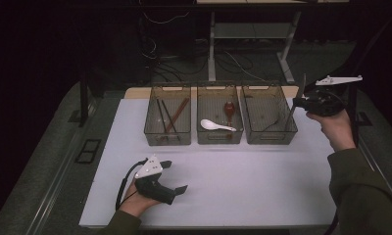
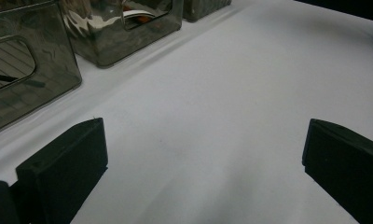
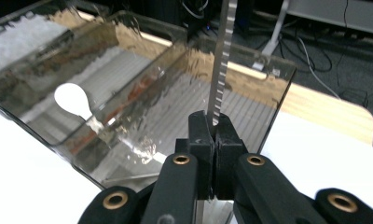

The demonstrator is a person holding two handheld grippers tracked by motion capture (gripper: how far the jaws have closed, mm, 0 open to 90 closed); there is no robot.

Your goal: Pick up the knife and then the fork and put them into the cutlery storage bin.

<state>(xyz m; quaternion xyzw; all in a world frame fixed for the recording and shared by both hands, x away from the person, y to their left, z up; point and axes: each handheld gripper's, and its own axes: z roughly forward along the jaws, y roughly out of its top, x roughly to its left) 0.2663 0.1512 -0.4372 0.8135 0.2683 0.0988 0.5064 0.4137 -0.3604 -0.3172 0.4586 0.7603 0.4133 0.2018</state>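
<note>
Knife [image 3: 220, 60], thin, silvery, with a serrated edge, stands upright clamped in the closed jaws of the right gripper [image 3: 216, 128], over the right-hand bin [image 1: 269, 115]. Left gripper [image 1: 177, 176] rests on the white surface [image 1: 243, 181], jaws wide open, empty. Dark room, cables behind

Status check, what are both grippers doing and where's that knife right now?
Right gripper shut on serrated knife, blade upright above right bin. Left gripper open, resting on table. Nothing in the way.
</note>
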